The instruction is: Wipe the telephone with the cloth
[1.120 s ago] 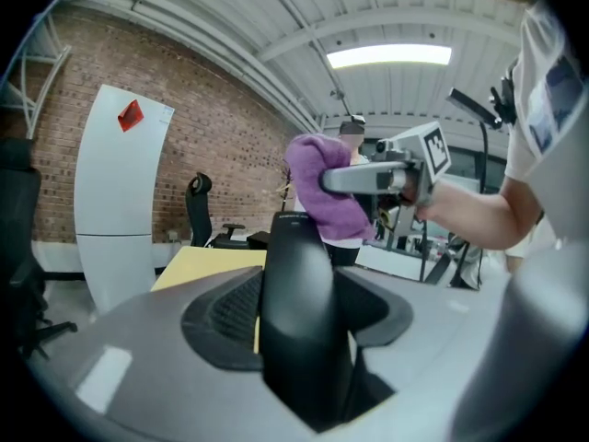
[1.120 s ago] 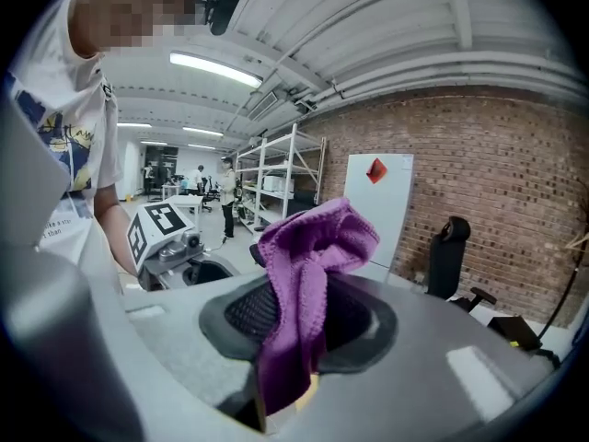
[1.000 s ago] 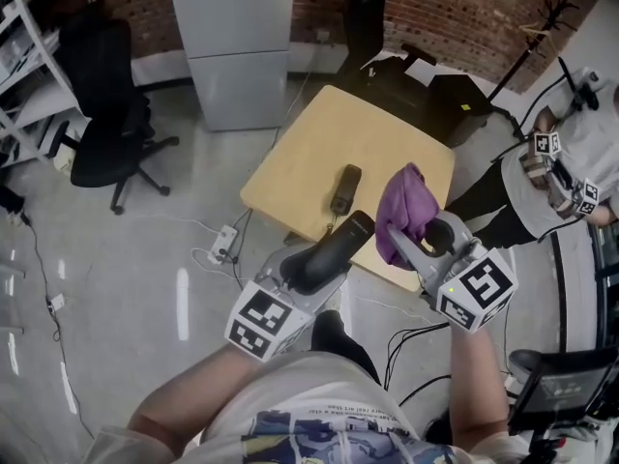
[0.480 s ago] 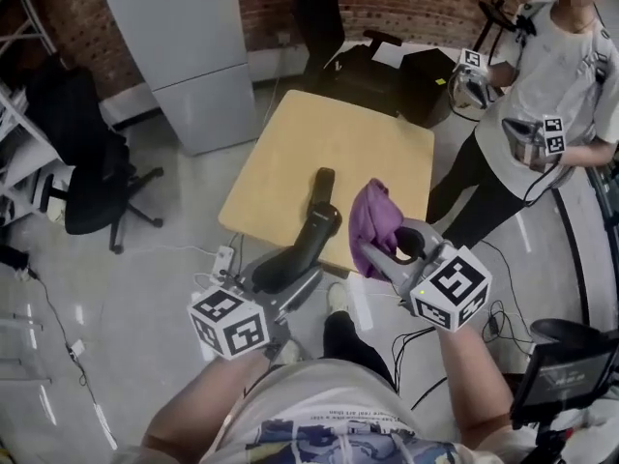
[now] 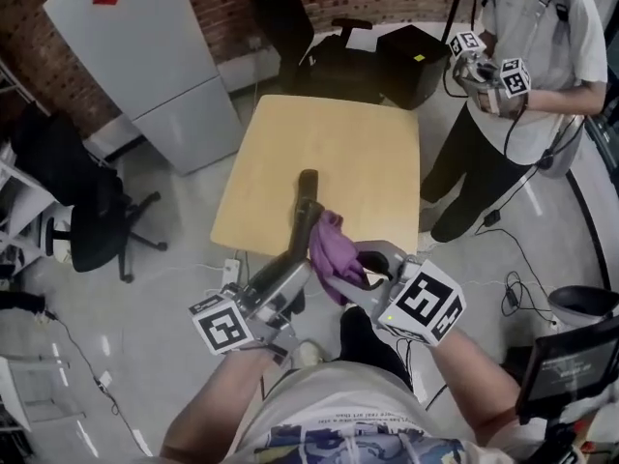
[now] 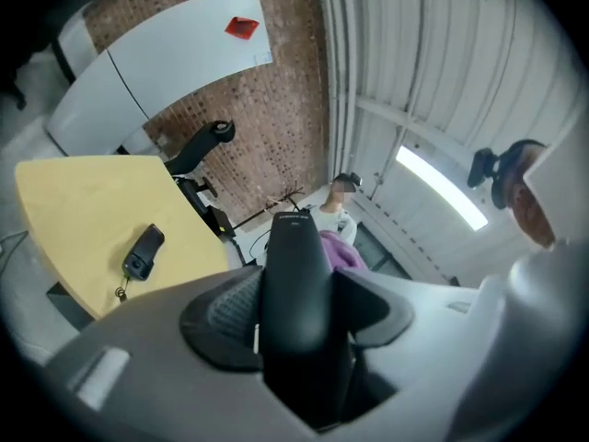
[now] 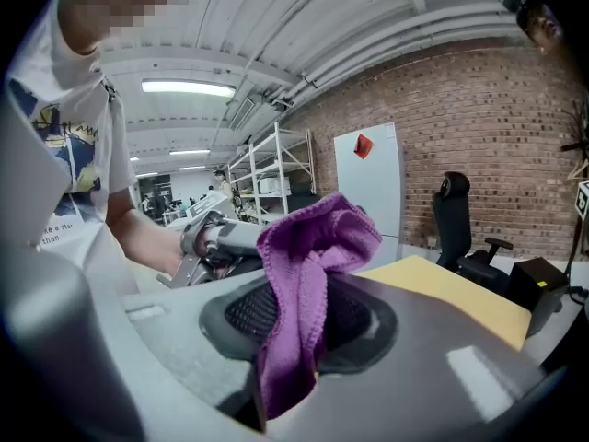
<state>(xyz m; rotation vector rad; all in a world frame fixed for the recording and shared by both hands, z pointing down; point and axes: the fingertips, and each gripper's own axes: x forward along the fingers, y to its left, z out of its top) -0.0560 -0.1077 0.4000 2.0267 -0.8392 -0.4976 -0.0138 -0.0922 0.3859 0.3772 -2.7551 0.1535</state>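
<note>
The left gripper (image 5: 283,276) is clamped on the black telephone (image 6: 294,265) and holds it over the near edge of the table (image 5: 358,153). The purple cloth (image 5: 332,254), pinched tightly in the right gripper (image 7: 299,325), was apart from it a second ago. Now it has come down against the telephone's side, so I judge the wiping is just beginning.

Left gripper (image 5: 290,265) clamps the handset (image 6: 294,284), pointing level; right gripper (image 5: 352,269) pinches the cloth (image 7: 308,274), seemingly angled downward.
</note>
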